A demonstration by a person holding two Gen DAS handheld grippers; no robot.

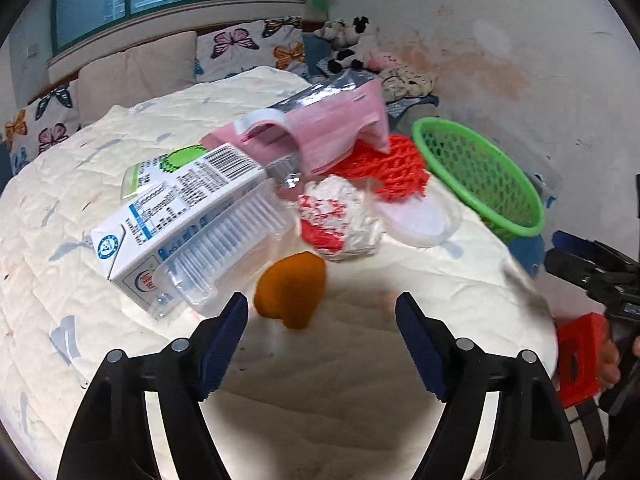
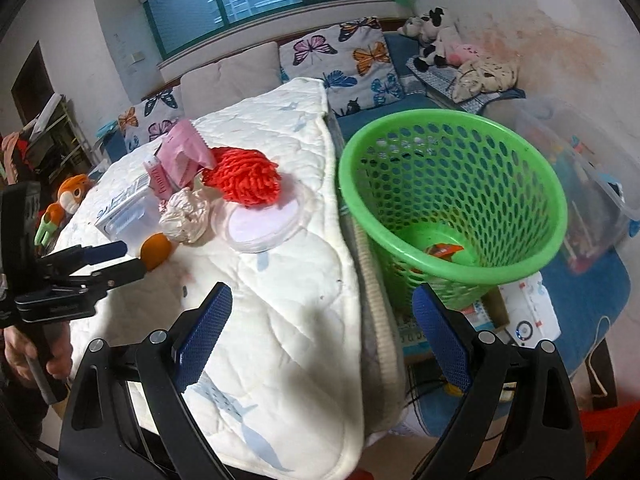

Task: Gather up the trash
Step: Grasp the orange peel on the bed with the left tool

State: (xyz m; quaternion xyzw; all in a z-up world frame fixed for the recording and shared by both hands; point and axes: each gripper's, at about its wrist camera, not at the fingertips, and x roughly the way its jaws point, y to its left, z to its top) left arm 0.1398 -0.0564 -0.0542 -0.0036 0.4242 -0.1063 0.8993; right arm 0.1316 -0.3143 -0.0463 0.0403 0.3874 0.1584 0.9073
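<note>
Left tongs (image 1: 322, 312): standing apart with nothing between the pads, tilting down at the orange peel (image 1: 291, 290) just ahead; judging by the aim, that piece is being lined up as the next pick.
Right tongs (image 2: 322, 312): also apart and empty, hanging over the near edge of the quilted worktop (image 2: 280, 320) where it borders the basket, likely waiting there so a drop is a short reach.
Trash pile: lying bunched on the worktop beyond the peel, probably so that each piece is within one reach; a milk carton (image 1: 176, 216) with a clear plastic tray (image 1: 224, 240) leaning against it, a crumpled red-and-white wrapper (image 1: 340, 220), a clear round lid (image 1: 416, 220), red foam netting (image 1: 388, 168) and a pink packet (image 1: 320, 128) resting across the heap.
Green basket (image 2: 452, 200): standing just off the worktop's edge, mouth tipping toward the pile; one orange scrap (image 2: 444, 249) is already sitting inside.
Backdrop: butterfly cushions (image 2: 340, 60) and plush toys (image 2: 436, 40) are lining the window wall.
</note>
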